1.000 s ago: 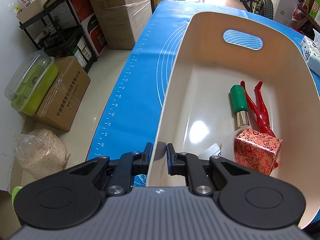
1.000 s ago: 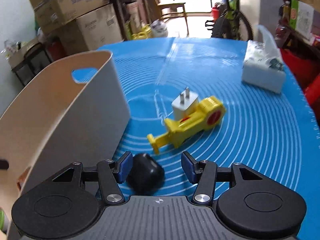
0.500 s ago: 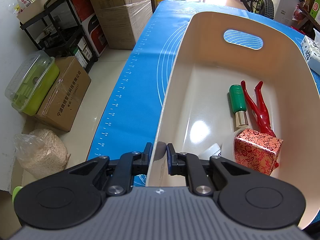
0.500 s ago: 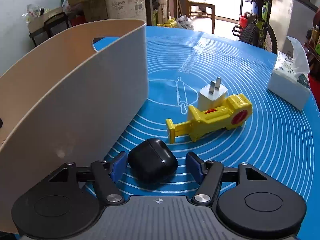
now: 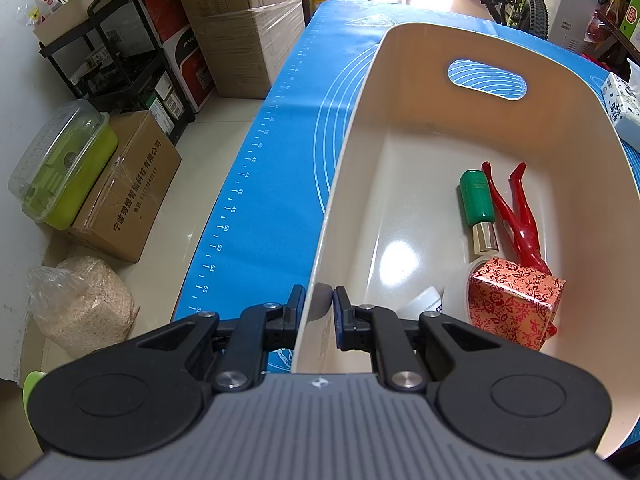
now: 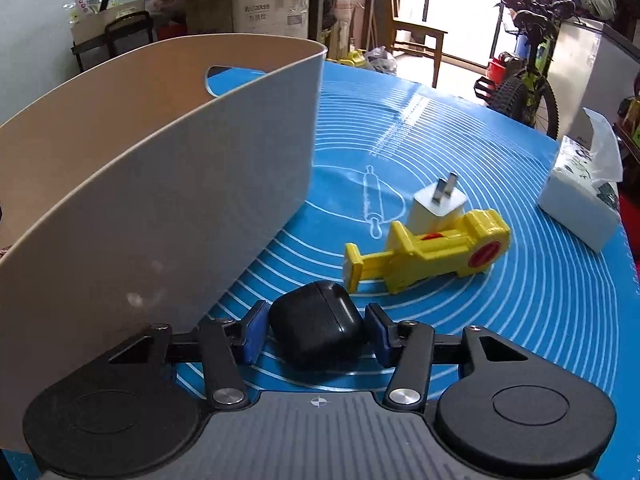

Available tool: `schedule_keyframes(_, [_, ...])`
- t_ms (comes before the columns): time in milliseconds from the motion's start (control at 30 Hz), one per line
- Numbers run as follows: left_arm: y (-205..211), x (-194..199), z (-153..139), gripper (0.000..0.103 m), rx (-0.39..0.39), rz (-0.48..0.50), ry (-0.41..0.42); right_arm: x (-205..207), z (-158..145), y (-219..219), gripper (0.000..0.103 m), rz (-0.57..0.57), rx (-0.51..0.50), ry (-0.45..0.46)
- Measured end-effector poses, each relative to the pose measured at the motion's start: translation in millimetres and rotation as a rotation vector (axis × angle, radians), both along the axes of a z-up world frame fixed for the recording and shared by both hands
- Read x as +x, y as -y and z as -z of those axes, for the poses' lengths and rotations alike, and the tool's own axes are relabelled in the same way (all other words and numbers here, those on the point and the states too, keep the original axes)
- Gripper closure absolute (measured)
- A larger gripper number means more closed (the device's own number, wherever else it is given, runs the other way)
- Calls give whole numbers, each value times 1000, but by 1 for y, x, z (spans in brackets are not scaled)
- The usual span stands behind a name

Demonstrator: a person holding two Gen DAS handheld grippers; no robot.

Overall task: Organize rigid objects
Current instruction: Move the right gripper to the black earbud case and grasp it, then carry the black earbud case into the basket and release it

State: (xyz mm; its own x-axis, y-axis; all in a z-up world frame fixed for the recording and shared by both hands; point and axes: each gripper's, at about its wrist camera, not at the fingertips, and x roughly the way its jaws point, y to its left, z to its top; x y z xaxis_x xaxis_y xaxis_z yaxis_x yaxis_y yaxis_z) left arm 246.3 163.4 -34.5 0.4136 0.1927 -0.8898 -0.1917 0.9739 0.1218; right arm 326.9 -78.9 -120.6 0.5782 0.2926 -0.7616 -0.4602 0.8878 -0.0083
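The left gripper (image 5: 319, 307) is clamping the near rim of a beige bin (image 5: 408, 216), one pad outside the wall and one inside, on a table covered by a blue mat (image 5: 276, 184). Lying on the bin's floor, toward its right wall, are a green bottle (image 5: 476, 200) with a metal cap, a red figure (image 5: 516, 216) just beside it, a red patterned box (image 5: 516, 304) nearer the camera and a white container (image 5: 424, 302) partly hidden behind the gripper's finger. On the other side of the bin's wall (image 6: 160, 208), the right gripper (image 6: 316, 332) is closing its jaws around a black case (image 6: 316, 330) that is sitting on the mat, its blue pads (image 6: 254, 332) flanking the case on both sides; the right pad is looking pressed against the case, while contact on the left cannot be told for certain. Just beyond the case, a yellow toy (image 6: 428, 252) is lying on its side, with a white plug (image 6: 440, 204) touching its far edge, prongs up. A tissue pack (image 6: 580, 208) is sitting well apart near the mat's right edge. Cardboard boxes (image 5: 240, 20) and a bicycle (image 6: 520, 80) are standing in the room behind.
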Motion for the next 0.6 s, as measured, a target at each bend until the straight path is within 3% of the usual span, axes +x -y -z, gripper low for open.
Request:
schedule_keyframes(200, [0, 0, 0, 86, 0, 1, 0, 0, -17, 12, 46, 65, 31, 8])
schedule_keyframes(600, [0, 0, 0, 86, 0, -1, -1, -20, -88, 4, 46, 155, 142, 188])
